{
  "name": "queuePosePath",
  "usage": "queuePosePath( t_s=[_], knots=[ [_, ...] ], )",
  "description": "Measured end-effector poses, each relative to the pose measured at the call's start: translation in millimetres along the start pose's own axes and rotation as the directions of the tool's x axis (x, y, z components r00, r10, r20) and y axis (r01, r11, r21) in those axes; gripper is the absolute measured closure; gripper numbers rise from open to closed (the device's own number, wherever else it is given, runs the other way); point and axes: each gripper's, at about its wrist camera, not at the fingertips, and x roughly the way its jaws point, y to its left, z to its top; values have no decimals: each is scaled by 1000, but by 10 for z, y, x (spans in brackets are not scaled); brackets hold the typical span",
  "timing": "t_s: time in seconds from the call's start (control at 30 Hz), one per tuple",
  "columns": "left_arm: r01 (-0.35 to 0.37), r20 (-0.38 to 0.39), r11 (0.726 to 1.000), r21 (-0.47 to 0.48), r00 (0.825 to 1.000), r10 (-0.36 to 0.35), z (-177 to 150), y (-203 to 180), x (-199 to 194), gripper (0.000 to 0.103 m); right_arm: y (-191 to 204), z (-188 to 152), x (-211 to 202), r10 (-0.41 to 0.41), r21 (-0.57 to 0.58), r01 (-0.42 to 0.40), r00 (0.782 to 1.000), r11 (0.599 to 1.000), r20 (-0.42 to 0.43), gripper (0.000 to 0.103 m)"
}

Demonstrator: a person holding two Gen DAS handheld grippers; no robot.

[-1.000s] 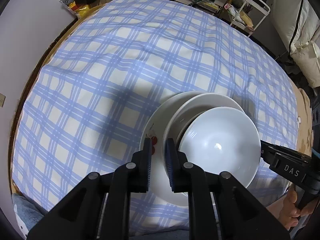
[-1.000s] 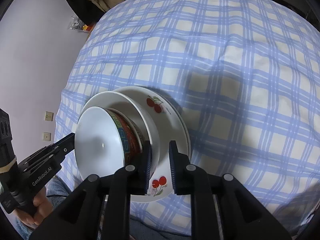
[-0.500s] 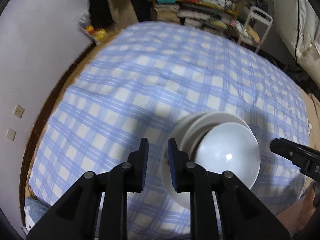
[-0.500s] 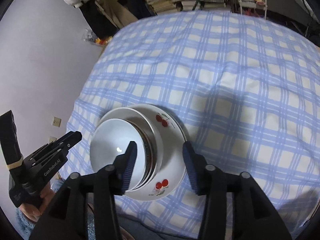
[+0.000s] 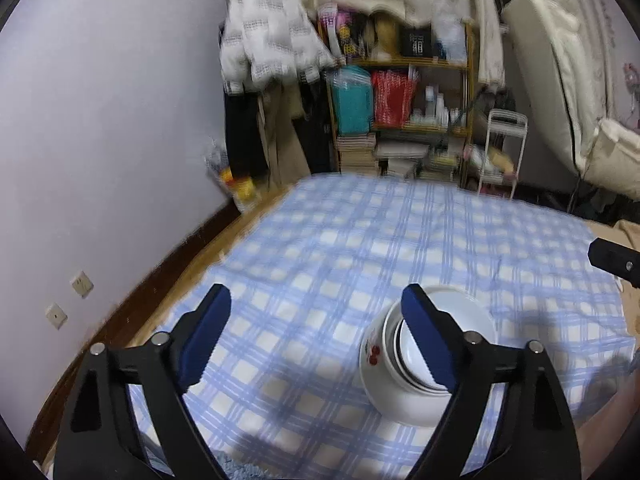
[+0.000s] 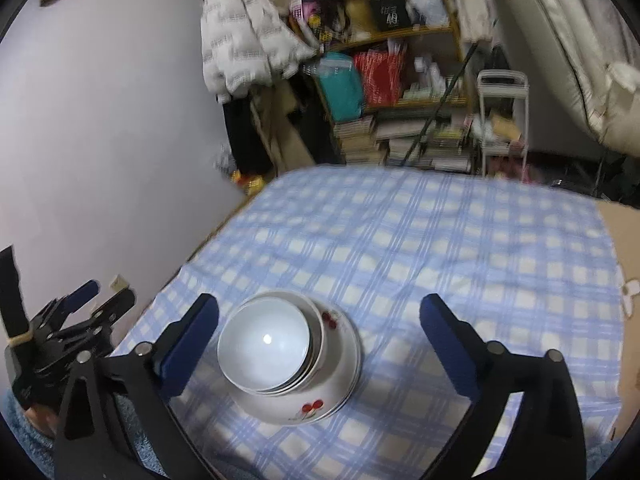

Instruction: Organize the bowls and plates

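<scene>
Left claw (image 5: 316, 334): spreading wide, nothing between the blue pads (image 5: 204, 340), raised above the near part of the bed (image 5: 360, 248). Right claw (image 6: 319, 342): likewise spreading, pads clear of the crockery and pressing on nothing, though the stack shows through the gap from above.

Below both claws, close to the bed's near edge: one stack of dishes (image 6: 296, 364) resting on the blue-and-white checked sheet. Topmost, a plain white bowl (image 6: 264, 346), empty, nested in further bowls whose rims show as thin rings beneath it; number of those hard to tell. Bottommost, a wide white plate (image 6: 320, 404) printed with red cherries on the rim. From the left wrist view, same stack (image 5: 400, 384) partly hidden behind the right-hand finger.

No readable writing on the dishes or on either claw in these views.

Beyond the bed's far edge: a wooden shelf (image 5: 420, 92) crowded with books, a teal box and a red bag; black packaging on the top board bearing blurred, unreadable print. Beside the shelf, a white folding stool (image 5: 500, 148). Hanging clothes (image 5: 272, 32) against the lilac wall.
</scene>
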Motion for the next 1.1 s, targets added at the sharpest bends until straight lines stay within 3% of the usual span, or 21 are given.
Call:
queuePosePath(
  t_s=[0.13, 0.3, 0.53, 0.7, 1.1],
  knots=[
    [-16, 93, 1000, -18, 996, 18, -28, -20, -283, 6, 16, -58, -199, -13, -15, 14, 998, 1000, 61, 0],
    [-28, 161, 1000, -8, 987, 29, -122, -78, -500, 4, 89, -187, -369, -56, -67, 68, 985, 995, 162, 0],
    [-115, 233, 993, 31, 967, 105, -317, -162, -580, 3, 67, -305, -434, -100, -89, 124, 967, 988, 235, 0],
    [-112, 216, 993, 21, 971, 105, -351, -142, -516, 3, 119, -336, -498, -143, -107, 180, 947, 978, 289, 0],
    [-130, 196, 991, 28, 973, 122, -416, -175, -405, 3, 163, -394, -423, -154, -141, 197, 951, 970, 268, 0]
  ],
)
